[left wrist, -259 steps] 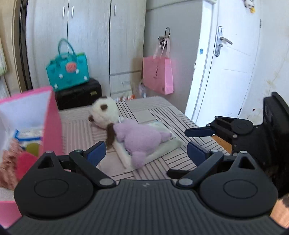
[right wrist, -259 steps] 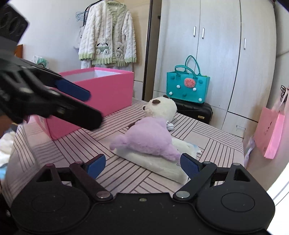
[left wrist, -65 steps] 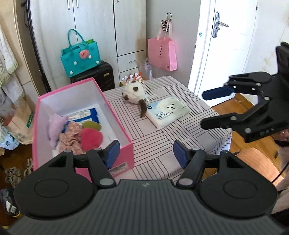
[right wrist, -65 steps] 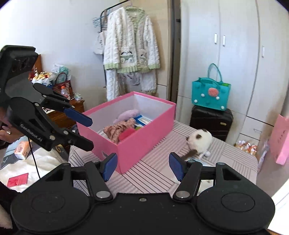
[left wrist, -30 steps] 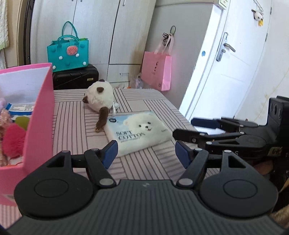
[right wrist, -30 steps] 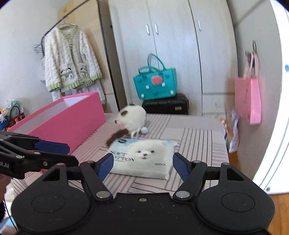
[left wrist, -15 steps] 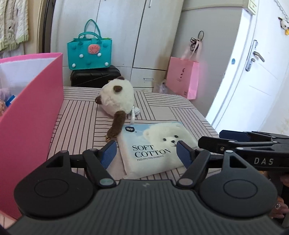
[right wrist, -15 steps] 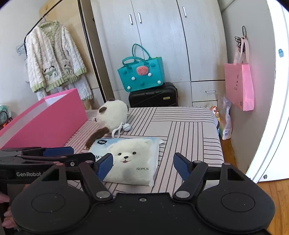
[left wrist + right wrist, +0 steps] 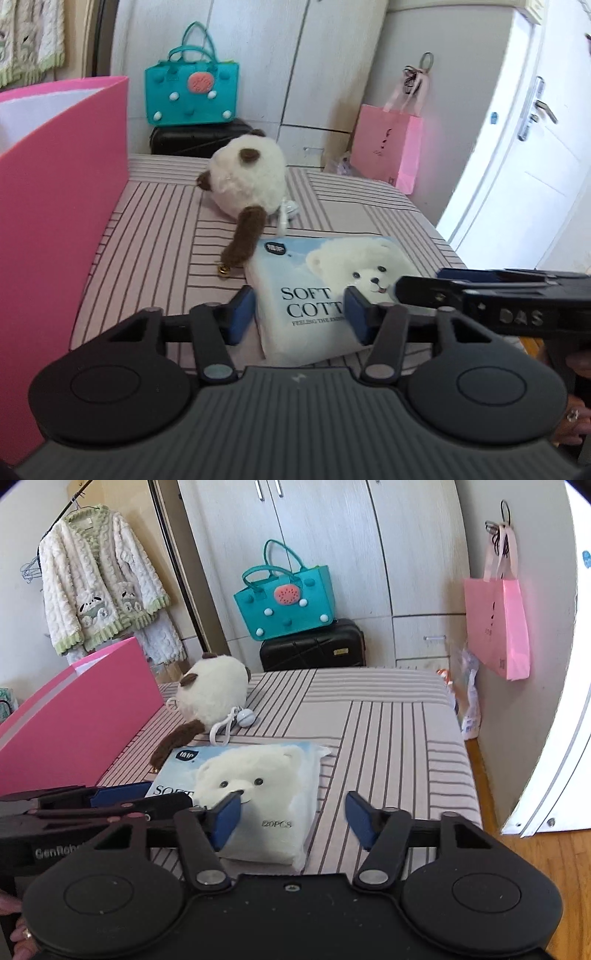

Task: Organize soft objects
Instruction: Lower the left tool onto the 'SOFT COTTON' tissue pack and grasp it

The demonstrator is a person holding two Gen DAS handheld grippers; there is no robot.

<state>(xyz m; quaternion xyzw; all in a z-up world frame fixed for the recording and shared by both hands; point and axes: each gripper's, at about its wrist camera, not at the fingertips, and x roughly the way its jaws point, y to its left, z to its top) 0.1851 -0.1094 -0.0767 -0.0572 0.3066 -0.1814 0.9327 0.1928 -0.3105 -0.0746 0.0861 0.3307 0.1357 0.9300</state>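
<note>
A white and blue tissue pack (image 9: 321, 266) (image 9: 258, 771) with a bear picture lies flat on the striped table (image 9: 147, 251), near its front. My left gripper (image 9: 299, 314) hangs low over the pack's near left corner. Its jaws are closing; the corner shows between them, and I see no pad pressing. My right gripper (image 9: 291, 814) straddles the pack's near right edge, jaws closing too, its right pad off the pack. Each gripper shows in the other's view, the right (image 9: 424, 284) and the left (image 9: 166, 799). A cream plush toy (image 9: 247, 177) (image 9: 214, 694) lies behind the pack.
An open pink box (image 9: 55, 206) (image 9: 74, 716) stands along the table's left side. Behind the table are a teal bag (image 9: 284, 598) on a black suitcase (image 9: 314, 646), wardrobe doors, a hanging pink bag (image 9: 498, 620) and a cardigan (image 9: 99, 583). The table's right edge drops to wooden floor.
Both grippers have come forward and down onto the tissue pack, one at each near corner. Both pairs of jaws have narrowed. The plush toy and the pack lie where they were.
</note>
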